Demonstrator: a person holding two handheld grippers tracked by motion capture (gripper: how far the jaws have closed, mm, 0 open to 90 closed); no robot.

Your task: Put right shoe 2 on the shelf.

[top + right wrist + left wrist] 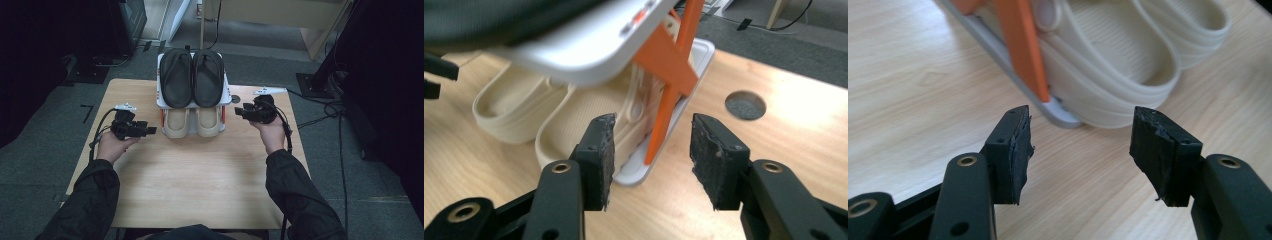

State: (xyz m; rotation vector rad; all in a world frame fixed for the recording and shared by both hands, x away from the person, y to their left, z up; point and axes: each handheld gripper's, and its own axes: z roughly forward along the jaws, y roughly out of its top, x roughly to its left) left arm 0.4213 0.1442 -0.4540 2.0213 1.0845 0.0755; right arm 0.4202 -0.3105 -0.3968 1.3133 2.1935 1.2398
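Approach step: spread and empty, left gripper (150, 130) and right gripper (239, 112) flank the two-tier shoe rack (161, 102) holding cream slippers (192, 122) below black ones (193, 76); next, probably closing on a cream slipper's edge.

The table (200, 180) is light wood, smooth with fine lines. On it, the rack (589, 50) is shiny white plastic with orange plastic legs (669, 85). The cream slippers (1118, 65) look rubbery and ridged; the black slippers (192, 77) on top look matt.
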